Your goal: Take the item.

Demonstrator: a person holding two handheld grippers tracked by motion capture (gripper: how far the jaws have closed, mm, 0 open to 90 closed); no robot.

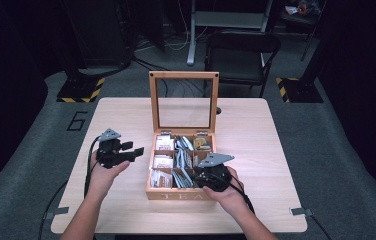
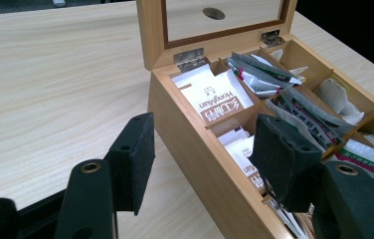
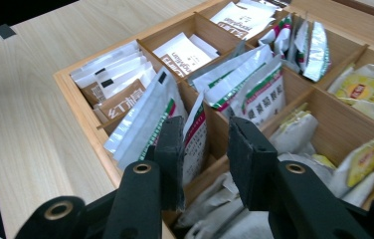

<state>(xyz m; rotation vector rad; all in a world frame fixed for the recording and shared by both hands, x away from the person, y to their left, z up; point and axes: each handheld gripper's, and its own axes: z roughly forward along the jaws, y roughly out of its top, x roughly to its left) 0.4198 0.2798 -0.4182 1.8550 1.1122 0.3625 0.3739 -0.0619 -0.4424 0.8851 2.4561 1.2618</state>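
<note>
A wooden tea box [image 1: 181,193] stands in the middle of the table with its glass lid [image 1: 183,75] upright. Its compartments hold several tea sachets. My left gripper [image 1: 132,150] hovers open just left of the box; in the left gripper view its gripper [image 2: 207,164] has its jaws astride the box's left wall [image 2: 195,149], gripping nothing. My right gripper [image 1: 202,172] hangs over the front right of the box. In the right gripper view that gripper [image 3: 210,159] is open, and a white, green and red sachet [image 3: 195,132] stands on edge beside its left finger [image 3: 172,154].
More sachets fill the box: brown ones [image 3: 120,102] at its front corner, yellow ones [image 3: 359,89] on the far side. A bare wooden tabletop [image 1: 121,115] surrounds the box. A black chair [image 1: 241,50] stands behind the table.
</note>
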